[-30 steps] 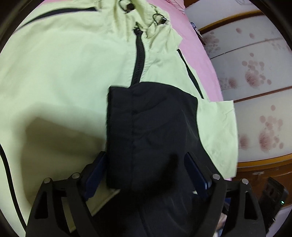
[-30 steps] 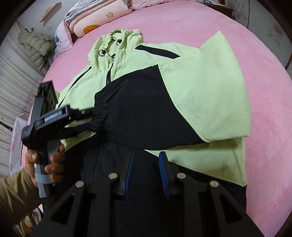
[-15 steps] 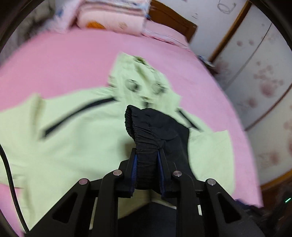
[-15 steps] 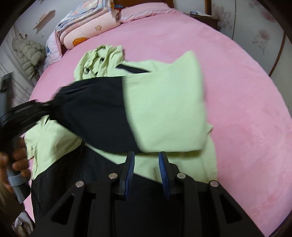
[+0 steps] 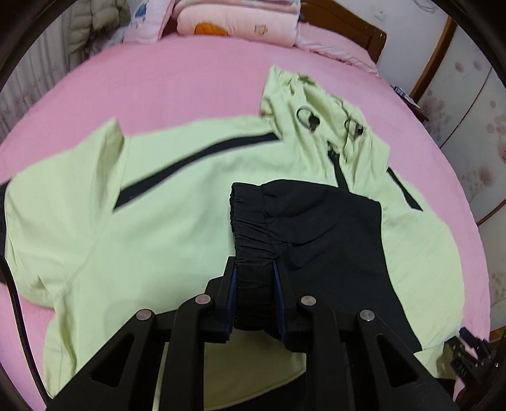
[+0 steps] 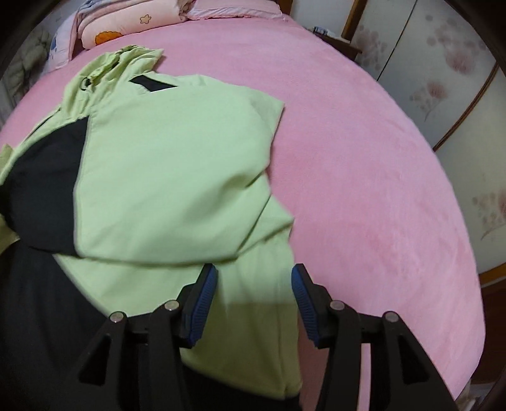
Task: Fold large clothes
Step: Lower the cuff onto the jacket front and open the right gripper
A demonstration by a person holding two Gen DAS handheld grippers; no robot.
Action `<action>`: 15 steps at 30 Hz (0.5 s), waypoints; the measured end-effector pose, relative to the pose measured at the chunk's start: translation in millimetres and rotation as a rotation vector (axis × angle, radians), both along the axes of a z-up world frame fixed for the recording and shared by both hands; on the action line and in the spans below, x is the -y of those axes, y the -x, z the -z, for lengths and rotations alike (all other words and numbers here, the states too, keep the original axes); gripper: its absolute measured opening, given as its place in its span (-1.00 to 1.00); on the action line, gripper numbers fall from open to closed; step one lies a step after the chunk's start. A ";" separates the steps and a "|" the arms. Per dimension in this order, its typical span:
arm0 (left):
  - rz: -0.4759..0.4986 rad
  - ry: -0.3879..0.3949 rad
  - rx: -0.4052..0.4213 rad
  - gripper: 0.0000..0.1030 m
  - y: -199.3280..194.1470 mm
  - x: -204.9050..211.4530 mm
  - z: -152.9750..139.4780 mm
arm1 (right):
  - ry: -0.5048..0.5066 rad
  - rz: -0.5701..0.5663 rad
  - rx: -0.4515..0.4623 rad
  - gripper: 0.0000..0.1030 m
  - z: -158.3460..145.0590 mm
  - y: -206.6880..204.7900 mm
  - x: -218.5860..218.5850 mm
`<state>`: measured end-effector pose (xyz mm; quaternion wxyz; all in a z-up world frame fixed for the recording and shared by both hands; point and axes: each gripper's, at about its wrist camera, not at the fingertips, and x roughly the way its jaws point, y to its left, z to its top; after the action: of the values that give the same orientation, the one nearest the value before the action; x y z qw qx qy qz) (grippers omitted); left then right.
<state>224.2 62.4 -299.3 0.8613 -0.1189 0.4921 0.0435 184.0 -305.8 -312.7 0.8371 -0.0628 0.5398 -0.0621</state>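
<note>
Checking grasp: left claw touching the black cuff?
Touching. Left wrist view shows the left claw shut on the cuff, both pads pressing its elastic.

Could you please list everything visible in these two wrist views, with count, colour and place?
jacket: one, light green with black panels, spread on the bed, hood toward the headboard
sleeve cuff: one, black, elasticated, pinched over the jacket front
bed cover: one, pink, under the jacket
folded bedding: a stack, pink and cream, at the bed's head
wardrobe doors: white with pink flowers, on the right
left gripper: black with blue pads, shut on the cuff
right gripper: black with blue pads, open above the jacket's hem side
</note>
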 end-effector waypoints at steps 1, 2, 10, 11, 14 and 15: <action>0.000 -0.010 -0.005 -0.63 -1.8 2.5 0.9 | 0.004 0.008 0.013 -0.03 1.5 -6.0 1.5; -0.007 -0.014 -0.016 -0.63 -3.7 2.4 4.4 | 0.005 0.020 0.025 -0.03 2.4 -12.0 3.7; -0.014 -0.117 -0.109 -0.57 3.9 1.3 39.3 | -0.062 0.180 0.012 -0.01 11.0 -22.9 35.0; -0.003 -0.129 -0.118 -0.51 4.2 2.2 34.9 | -0.072 0.177 -0.013 -0.01 7.3 -19.8 37.1; -0.009 -0.172 -0.111 -0.42 8.5 0.2 11.9 | -0.116 0.164 -0.032 -0.01 -11.7 -7.5 41.0; -0.021 -0.188 -0.087 -0.37 11.5 -1.9 -0.3 | -0.133 0.158 -0.026 -0.01 -19.2 -2.7 41.7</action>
<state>212.8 64.2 -299.0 0.8460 -0.0410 0.5215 0.1035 186.7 -347.5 -293.5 0.8248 0.0348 0.5570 -0.0914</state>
